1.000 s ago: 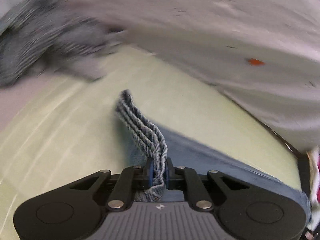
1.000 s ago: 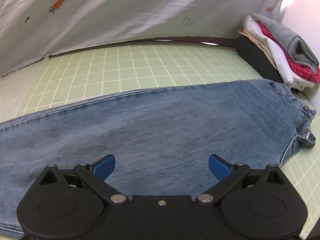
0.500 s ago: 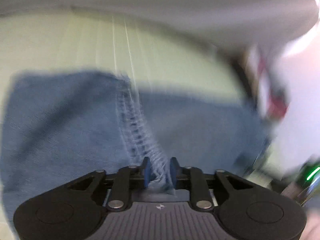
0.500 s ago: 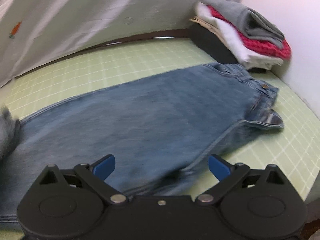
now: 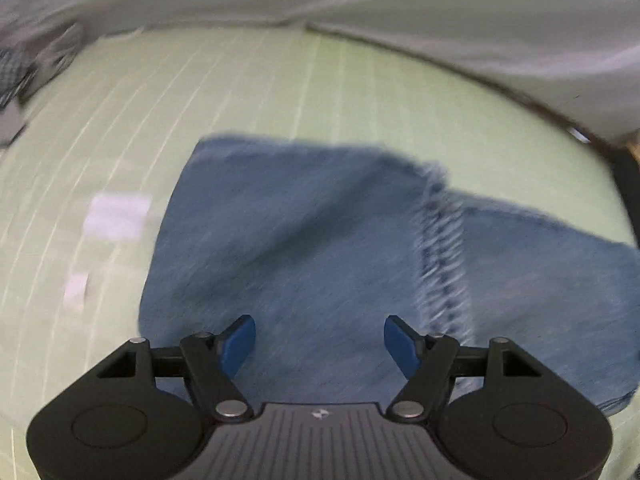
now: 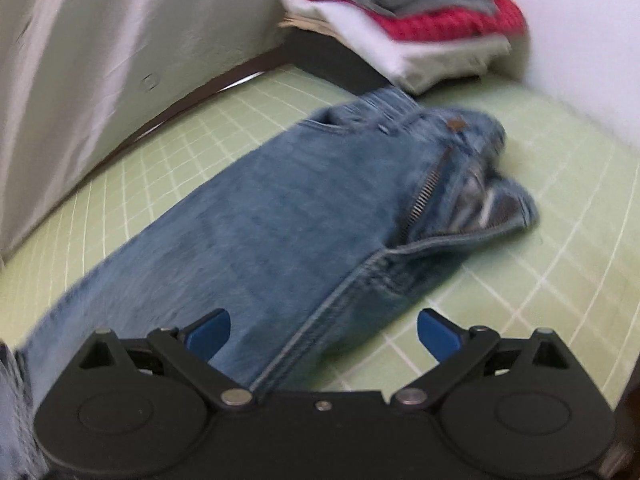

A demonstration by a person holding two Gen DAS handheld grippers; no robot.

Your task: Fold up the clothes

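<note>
Blue jeans (image 5: pixel 304 248) lie on the green grid mat (image 5: pixel 248 92), the leg end folded over onto the rest, with a stitched hem (image 5: pixel 442 256) running across the top layer. My left gripper (image 5: pixel 319 346) hovers open just above this fold, nothing between its blue pads. In the right wrist view the same jeans (image 6: pixel 280 224) stretch away to the waistband and open zipper (image 6: pixel 428 188) at the far right. My right gripper (image 6: pixel 324 330) is open over the thigh seam, holding nothing.
A stack of folded clothes (image 6: pixel 404 24), grey, red and white, rests on a dark block at the mat's far right corner. A white sheet (image 6: pixel 80 52) hangs along the back edge. A grey striped garment (image 5: pixel 24 60) lies at the far left.
My left gripper, shut on the jeans hem a second ago, carried it over onto the jeans and has opened, leaving the hem lying there. The right gripper has swung toward the waistband.
</note>
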